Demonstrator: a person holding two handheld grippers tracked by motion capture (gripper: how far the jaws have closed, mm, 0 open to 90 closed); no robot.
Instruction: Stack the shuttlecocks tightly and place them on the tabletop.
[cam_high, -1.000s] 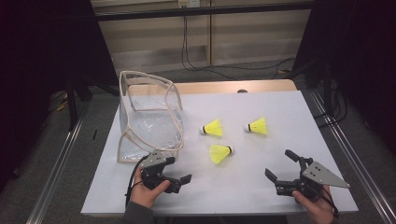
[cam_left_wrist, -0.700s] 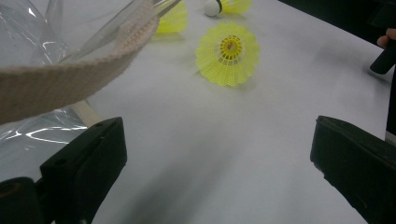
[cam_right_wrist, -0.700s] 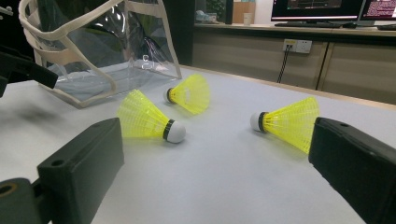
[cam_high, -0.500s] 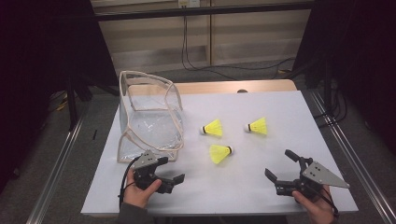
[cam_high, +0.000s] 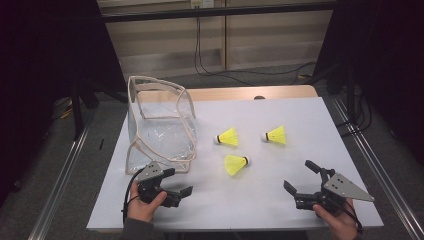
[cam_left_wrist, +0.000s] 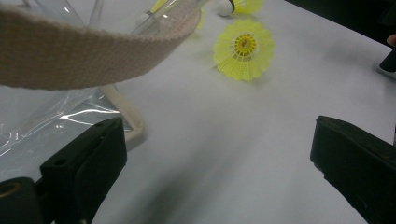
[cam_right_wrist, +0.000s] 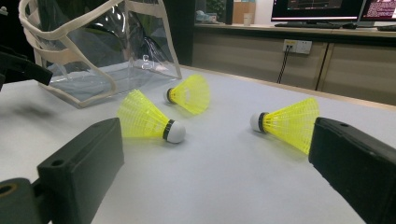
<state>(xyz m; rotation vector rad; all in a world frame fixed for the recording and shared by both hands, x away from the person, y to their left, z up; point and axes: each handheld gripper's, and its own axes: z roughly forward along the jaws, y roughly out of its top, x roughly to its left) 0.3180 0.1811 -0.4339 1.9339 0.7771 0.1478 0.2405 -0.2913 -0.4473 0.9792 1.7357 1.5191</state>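
Three yellow shuttlecocks lie on the white table: one nearest the front (cam_high: 236, 164) (cam_left_wrist: 244, 49) (cam_right_wrist: 145, 122), one in the middle (cam_high: 228, 137) (cam_right_wrist: 189, 94), one to the right (cam_high: 275, 135) (cam_right_wrist: 287, 122). A clear plastic bag with beige trim (cam_high: 159, 125) (cam_left_wrist: 70, 56) (cam_right_wrist: 93, 46) stands open at the left. My left gripper (cam_high: 177, 183) (cam_left_wrist: 219, 172) is open at the bag's front corner, nothing between its jaws. My right gripper (cam_high: 301, 177) (cam_right_wrist: 219, 177) is open near the front right, aimed at the shuttlecocks, holding nothing.
The white tabletop (cam_high: 310, 115) ends at a wooden strip (cam_high: 240, 93) at the back. Metal rails (cam_high: 370, 165) run along both sides. Cables (cam_high: 210, 60) hang behind the table. Bare table lies between the two grippers.
My left gripper has shifted slightly toward the bag's front corner and turned a little. The right gripper and the shuttlecocks have stayed put.
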